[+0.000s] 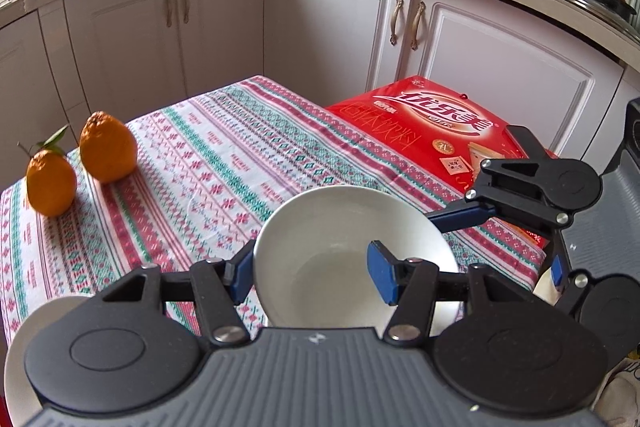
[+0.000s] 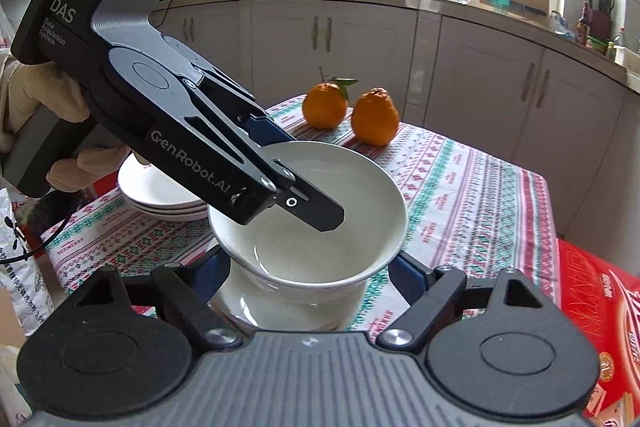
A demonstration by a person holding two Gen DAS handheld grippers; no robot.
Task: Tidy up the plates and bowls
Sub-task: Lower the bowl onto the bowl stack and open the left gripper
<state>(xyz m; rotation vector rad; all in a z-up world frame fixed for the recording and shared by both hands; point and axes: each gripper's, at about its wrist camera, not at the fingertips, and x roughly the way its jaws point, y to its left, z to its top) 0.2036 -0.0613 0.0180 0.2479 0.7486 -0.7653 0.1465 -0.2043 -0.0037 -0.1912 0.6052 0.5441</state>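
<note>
Two oranges (image 2: 350, 113) behind, left jaws pinching bowl (image 2: 316, 215) rim, right jaws wide apart, plates (image 2: 160, 195) beside.

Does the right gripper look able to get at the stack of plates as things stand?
Probably not directly: the left gripper, pinching the bowl by its wall, sits between it and the stack of plates; the right gripper straddles the bowl's base.

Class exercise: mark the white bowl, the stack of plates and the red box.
white bowl (image 2: 320, 251), right wrist view, inner wall.
stack of plates (image 2: 160, 193), right wrist view, top plate's inside.
red box (image 1: 432, 123), left wrist view, printed lid.
</note>
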